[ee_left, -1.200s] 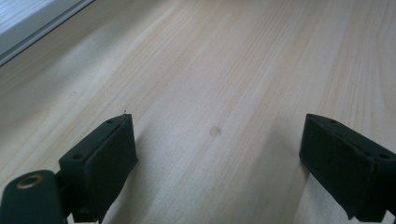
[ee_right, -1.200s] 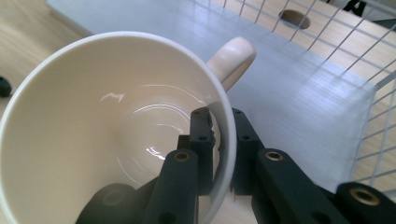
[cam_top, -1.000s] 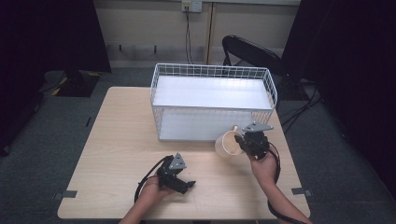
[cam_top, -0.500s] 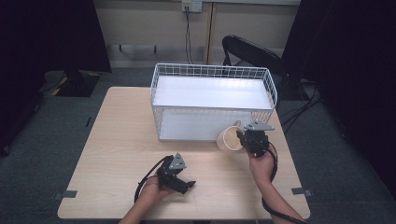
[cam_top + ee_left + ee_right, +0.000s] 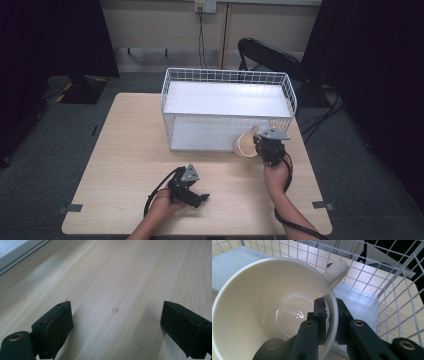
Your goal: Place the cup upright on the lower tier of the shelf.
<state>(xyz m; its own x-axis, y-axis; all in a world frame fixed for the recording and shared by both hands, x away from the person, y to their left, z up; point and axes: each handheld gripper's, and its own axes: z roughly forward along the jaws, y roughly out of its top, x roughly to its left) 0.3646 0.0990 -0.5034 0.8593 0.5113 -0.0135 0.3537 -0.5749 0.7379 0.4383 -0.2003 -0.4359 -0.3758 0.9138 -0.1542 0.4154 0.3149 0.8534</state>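
1. Left gripper (image 5: 187, 187): near table edge, in person's left hand, resting low over wooden table (image 5: 125, 150). Jaws spread wide, nothing betw. them; bare wood grain under pads (image 5: 56, 325).

2. Right gripper (image 5: 270, 145): right side of table, held up in right hand (image 5: 276, 172), just in front of rack. Jaws pinched on cup wall, one pad inside, one outside.

3. Cream mug (image 5: 272, 305): held by rim, tilted, mouth twd. camera, empty; handle (image 5: 335, 272) points twd. the rack. At rack's front right corner, level w/ lower shelf opening.

4. White wire rack (image 5: 227, 82): two-tier, white shelf boards, mid-table, far side.

5. Black chair (image 5: 267, 55): behind table, on floor.
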